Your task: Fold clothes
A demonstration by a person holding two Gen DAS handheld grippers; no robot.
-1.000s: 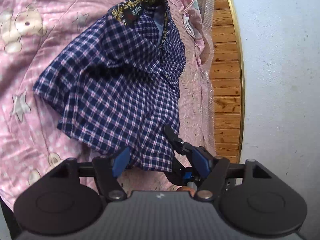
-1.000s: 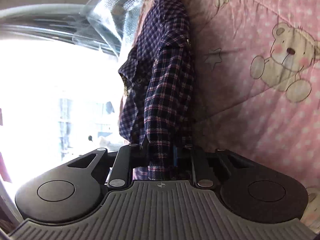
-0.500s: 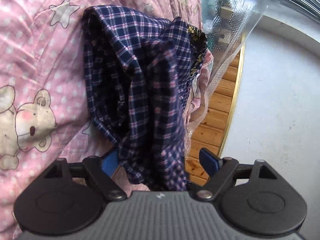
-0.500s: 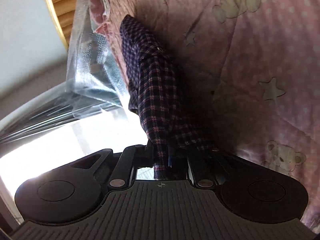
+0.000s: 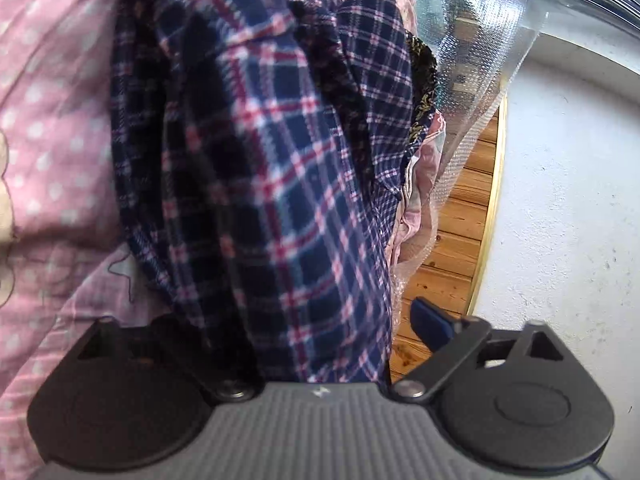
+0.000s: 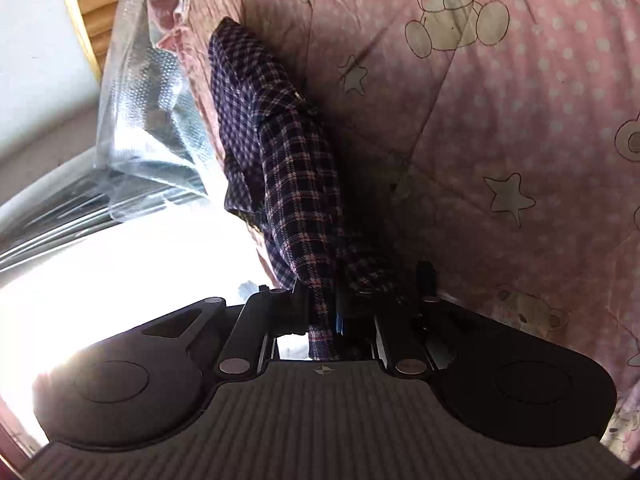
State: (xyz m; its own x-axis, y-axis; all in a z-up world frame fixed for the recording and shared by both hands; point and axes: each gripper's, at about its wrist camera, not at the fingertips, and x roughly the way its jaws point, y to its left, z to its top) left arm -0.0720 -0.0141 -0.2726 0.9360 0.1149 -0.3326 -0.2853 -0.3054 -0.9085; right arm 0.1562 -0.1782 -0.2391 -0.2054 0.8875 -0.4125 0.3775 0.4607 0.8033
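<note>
A navy plaid shirt (image 5: 280, 168) with red and white lines hangs bunched over the pink quilt (image 5: 48, 128). In the left wrist view it fills the space between the wide-apart fingers of my left gripper (image 5: 304, 320); only the right blue pad (image 5: 430, 322) shows, the left one is hidden by cloth. In the right wrist view the same shirt (image 6: 288, 168) stretches away from my right gripper (image 6: 322, 312), whose jaws are shut on a strip of its fabric.
A clear plastic bag (image 5: 472, 40) lies beside the shirt at the quilt's edge, also in the right wrist view (image 6: 148, 120). Wooden floor (image 5: 452, 248) and a white wall (image 5: 568, 200) lie beyond. Bright window glare (image 6: 120, 280) fills the left of the right wrist view.
The left gripper has moved in close on the shirt, which now fills its view between the open fingers. The right gripper has kept its hold and swung with the cloth.
</note>
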